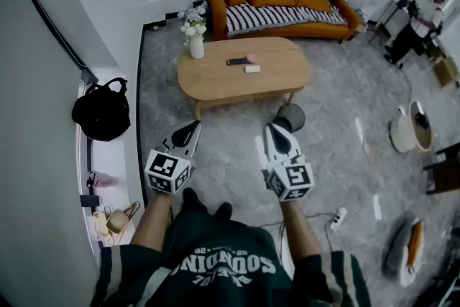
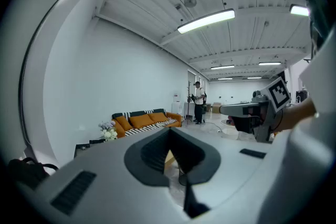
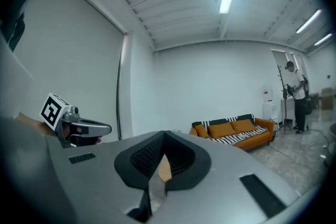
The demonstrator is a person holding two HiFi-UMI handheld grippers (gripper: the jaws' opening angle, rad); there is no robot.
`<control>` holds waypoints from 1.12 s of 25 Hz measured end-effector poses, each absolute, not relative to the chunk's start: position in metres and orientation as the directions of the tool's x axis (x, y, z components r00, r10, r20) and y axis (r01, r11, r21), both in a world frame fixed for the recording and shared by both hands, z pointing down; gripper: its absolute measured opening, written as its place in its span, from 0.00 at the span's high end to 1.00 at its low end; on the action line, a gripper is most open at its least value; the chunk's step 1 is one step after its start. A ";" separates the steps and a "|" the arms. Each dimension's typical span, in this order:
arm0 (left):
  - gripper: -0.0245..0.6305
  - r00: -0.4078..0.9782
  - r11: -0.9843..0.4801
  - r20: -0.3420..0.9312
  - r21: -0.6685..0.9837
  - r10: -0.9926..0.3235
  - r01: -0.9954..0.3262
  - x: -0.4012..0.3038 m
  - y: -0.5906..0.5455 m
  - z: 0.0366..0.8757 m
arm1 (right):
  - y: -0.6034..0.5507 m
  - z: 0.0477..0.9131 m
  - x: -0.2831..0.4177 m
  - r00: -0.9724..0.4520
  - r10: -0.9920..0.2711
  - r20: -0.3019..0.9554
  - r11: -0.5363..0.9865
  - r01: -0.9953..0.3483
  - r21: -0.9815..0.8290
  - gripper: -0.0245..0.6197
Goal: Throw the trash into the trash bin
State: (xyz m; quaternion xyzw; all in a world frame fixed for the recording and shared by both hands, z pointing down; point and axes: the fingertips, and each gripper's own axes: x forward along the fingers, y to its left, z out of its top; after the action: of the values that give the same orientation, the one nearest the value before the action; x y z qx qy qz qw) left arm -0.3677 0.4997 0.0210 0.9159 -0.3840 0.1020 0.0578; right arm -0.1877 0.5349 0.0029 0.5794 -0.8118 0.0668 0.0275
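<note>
- Looks like the approach stage: the left tongs [image 1: 191, 130] and right tongs [image 1: 276, 130] are both closed tight with nothing in them, held out roughly level over the floor.
- Just past the right tongs, a dark mesh trash bin [image 1: 291, 116] stands on the floor by the near right edge of the desk [image 1: 215, 86].
- The likely trash sits mid-desk, close together: a pink bit [image 1: 251, 58], a pale block [image 1: 252, 69] and a dark flat thing [image 1: 236, 62].
- Next move, I reckon: walk up, open one pair of tongs and come down on one small piece.
- There's a flower vase [image 1: 196, 47] on the desk's far left corner to steer clear of.
</note>
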 end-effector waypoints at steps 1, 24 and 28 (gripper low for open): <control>0.96 0.684 -0.698 0.231 0.028 -0.692 -0.716 -0.368 0.500 0.020 | 0.536 0.003 -0.188 -0.326 -0.937 0.126 0.320 -0.945 -0.063 0.96; 0.96 0.684 -0.697 0.230 0.030 -0.692 -0.716 -0.365 0.516 0.023 | 0.547 0.013 -0.192 -0.319 -0.934 0.162 0.309 -0.947 -0.084 0.96; 0.96 0.684 -0.700 0.234 0.025 -0.690 -0.714 -0.359 0.518 0.026 | 0.550 0.018 -0.191 -0.338 -0.929 0.150 0.328 -0.941 -0.086 0.96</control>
State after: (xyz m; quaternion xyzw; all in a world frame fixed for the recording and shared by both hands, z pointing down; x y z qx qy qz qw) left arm -0.3589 0.5183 0.0256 0.9159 -0.3834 0.1039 0.0571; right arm -0.1912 0.5502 0.0184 0.5741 -0.8142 0.0786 0.0369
